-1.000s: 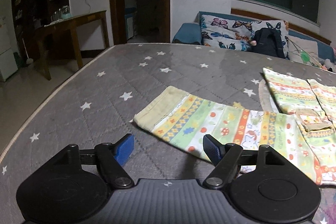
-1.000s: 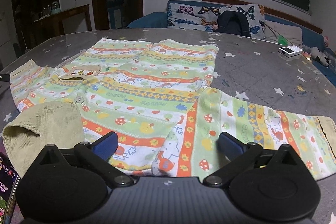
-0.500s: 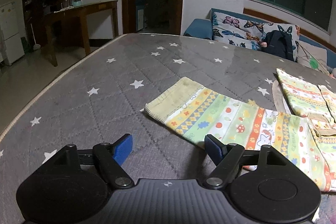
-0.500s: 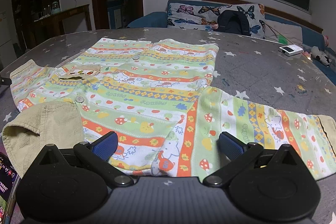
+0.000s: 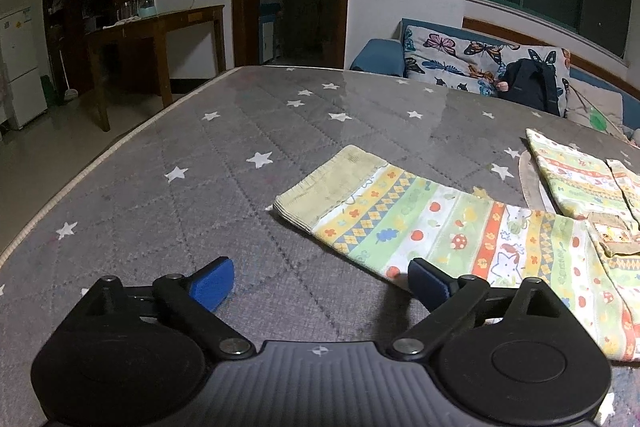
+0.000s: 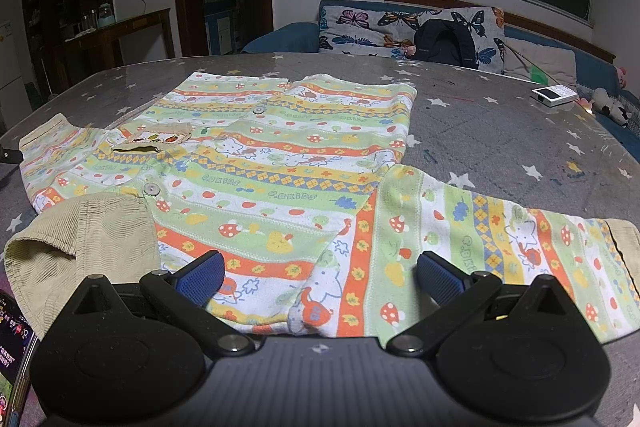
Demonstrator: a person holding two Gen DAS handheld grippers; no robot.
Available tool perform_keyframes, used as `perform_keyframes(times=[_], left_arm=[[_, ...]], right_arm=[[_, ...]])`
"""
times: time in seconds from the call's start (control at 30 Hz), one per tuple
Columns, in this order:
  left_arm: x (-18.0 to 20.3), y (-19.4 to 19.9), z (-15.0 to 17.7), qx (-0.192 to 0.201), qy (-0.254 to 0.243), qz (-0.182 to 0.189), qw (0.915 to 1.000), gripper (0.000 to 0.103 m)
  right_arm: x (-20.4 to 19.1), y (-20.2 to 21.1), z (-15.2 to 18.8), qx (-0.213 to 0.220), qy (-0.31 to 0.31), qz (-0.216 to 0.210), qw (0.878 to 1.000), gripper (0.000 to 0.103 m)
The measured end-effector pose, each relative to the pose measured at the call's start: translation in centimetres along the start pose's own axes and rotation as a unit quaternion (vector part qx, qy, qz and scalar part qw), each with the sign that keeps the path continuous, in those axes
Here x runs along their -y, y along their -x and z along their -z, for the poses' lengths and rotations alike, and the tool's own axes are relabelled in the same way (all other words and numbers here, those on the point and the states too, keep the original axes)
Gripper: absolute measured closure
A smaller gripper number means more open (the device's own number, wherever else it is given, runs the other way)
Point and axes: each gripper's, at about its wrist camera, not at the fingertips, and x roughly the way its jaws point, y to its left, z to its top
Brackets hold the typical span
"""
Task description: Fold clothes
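Note:
A child's striped cardigan (image 6: 280, 163) with mushroom and fruit prints lies flat and spread out on the grey star-patterned table (image 6: 500, 131). Its beige collar (image 6: 80, 231) is nearest me at the left. One sleeve (image 6: 500, 239) stretches to the right. In the left wrist view the other sleeve (image 5: 432, 227) ends in a beige cuff (image 5: 328, 183). My left gripper (image 5: 320, 283) is open, just short of that sleeve's near edge. My right gripper (image 6: 318, 277) is open, low over the cardigan's shoulder area.
A white remote-like device (image 6: 554, 95) lies on the table's far right. A phone (image 6: 12, 359) shows at the near left corner. A sofa with a butterfly cushion (image 6: 400, 31) and a dark backpack (image 6: 444, 43) stands behind. The table's left edge (image 5: 100, 163) drops to the floor.
The left gripper has drifted back and left, so the sleeve and cuff sit further right in its view. The right gripper has barely moved. Both stay open.

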Motion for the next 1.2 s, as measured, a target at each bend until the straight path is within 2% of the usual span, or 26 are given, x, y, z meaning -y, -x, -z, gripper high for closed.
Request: perform_keyframes(times=[0.1,1.2], left_arm=[[0.02,-0.13,0.01,-0.003,0.0,-0.001,1.0,0.0],[0.23,-0.33,0.16,-0.008,-0.006,-0.007,0.9999,0.0]], right_arm=[[0.01,-0.03,0.0,0.0,0.0,0.0,1.0,0.0],[0.07,-0.09,0.01,0.0,0.0,-0.001,1.0,0.0]])
